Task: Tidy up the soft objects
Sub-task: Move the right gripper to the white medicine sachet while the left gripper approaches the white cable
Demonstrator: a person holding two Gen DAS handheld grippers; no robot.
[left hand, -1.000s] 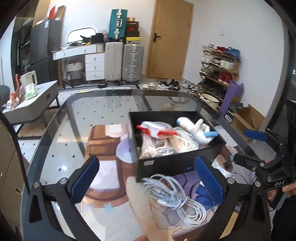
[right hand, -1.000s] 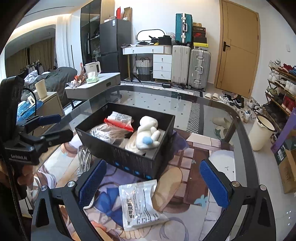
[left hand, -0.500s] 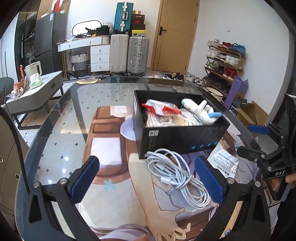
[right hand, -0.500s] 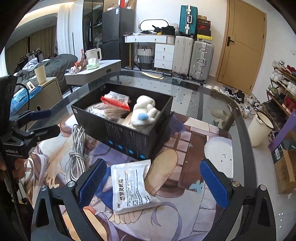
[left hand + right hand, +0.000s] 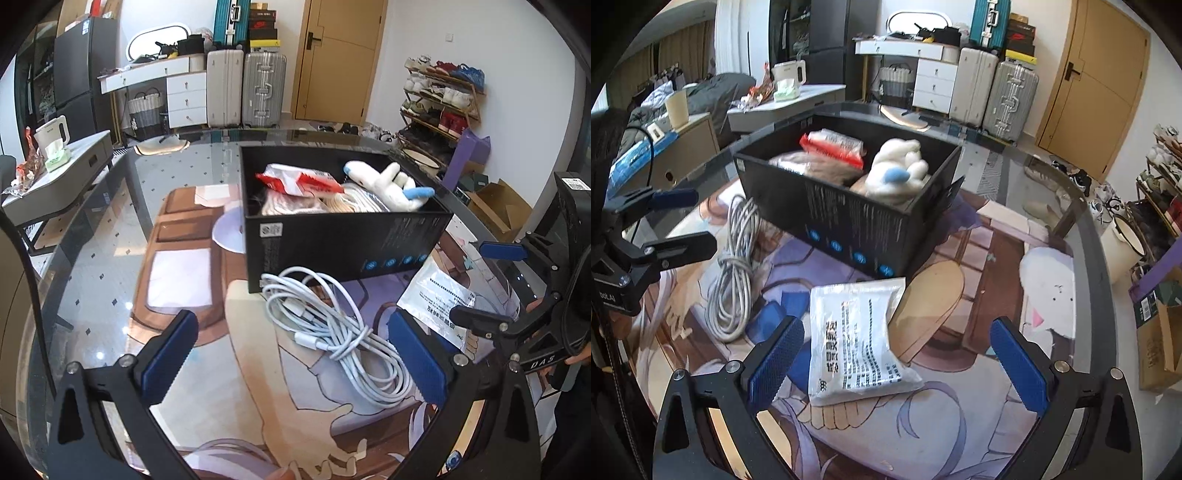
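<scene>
The round glass-topped table (image 5: pixel 110 229), laid over a cartoon-printed mat, carries everything. Toward its far edge stands the open black cardboard box (image 5: pixel 849 206), already holding a white plush toy with a blue tip (image 5: pixel 901 166), a red-and-white snack packet (image 5: pixel 834 142) and some pale bundled items. Two soft things lie outside it, so the sorting looks mostly done, with the pick-up of the leftovers in hand.

The coiled white charging cable (image 5: pixel 332 332) lies against the box's near wall, reaching back toward the table's near edge. The left gripper (image 5: pixel 295 362) hangs over it, released, jaws spread wide, the coil between and just ahead of the pads. The flat white sealed pouch with black print (image 5: pixel 857 339) lies just in front of the box's near corner; the right gripper (image 5: pixel 897 365) is likewise released, the pouch lying between its blue pads, nearer the left one.

Next, probably: lower each claw, clench on cable or pouch, lift over the wall and drop in. The loose loops may trail or snag.
</scene>
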